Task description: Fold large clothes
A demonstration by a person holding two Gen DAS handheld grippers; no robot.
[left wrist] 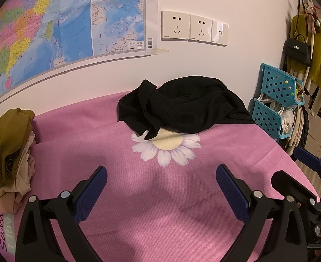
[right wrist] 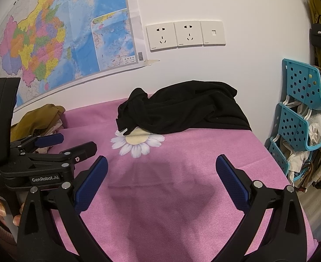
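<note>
A: Where are the tools?

B: Left gripper (left wrist: 161,193) hangs over the near part of the pink sheet (left wrist: 226,150), fingers spread wide, holding nothing. Right gripper (right wrist: 161,183) is the same: wide apart and empty, over the near edge, just right of the left one.

A: And the garment?

B: The black garment (left wrist: 182,107) lies bunched at the far edge of the sheet, against the wall, towards the far right corner. One loose end drapes onto the daisy print (left wrist: 167,146). Both grippers are well apart from it.

A: What could go wrong?

B: It's crumpled, so I'd judge a pinch could catch two layers, or a sleeve instead of a hem, and lifting would twist it rather than spread it. Its right side also sits close to the sheet's right edge, so a pull that way may drag it off. The olive pile (left wrist: 5,144) at the left edge could get snagged too.
</note>
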